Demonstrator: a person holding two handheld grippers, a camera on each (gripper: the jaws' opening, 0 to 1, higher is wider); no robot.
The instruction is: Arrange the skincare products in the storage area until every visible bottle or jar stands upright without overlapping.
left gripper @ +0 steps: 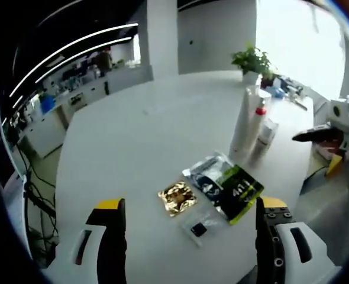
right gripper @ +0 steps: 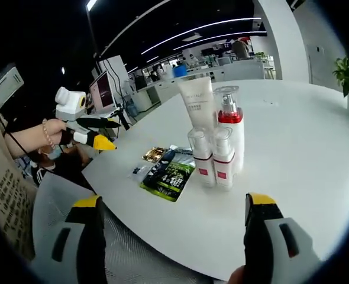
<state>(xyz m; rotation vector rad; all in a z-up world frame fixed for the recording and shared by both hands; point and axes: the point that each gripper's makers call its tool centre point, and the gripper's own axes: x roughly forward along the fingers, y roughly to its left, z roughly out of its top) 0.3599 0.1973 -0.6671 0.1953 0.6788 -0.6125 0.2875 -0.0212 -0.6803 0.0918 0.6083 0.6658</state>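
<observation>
Right gripper view: bottles (right gripper: pixel 216 139) stand upright on the white table (right gripper: pixel 293 148), sachets (right gripper: pixel 165 171) just beside them. Both the right gripper (right gripper: pixel 171 236) and left gripper (left gripper: pixel 189 236) are spread, holding nothing.

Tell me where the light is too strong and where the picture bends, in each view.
Left gripper view: the window behind the plant is blown out white, and the white table edge curves from the fisheye. Right gripper view: lighting is more even; the ceiling light strips bow, and the tall tube stays fairly sharp.
</observation>
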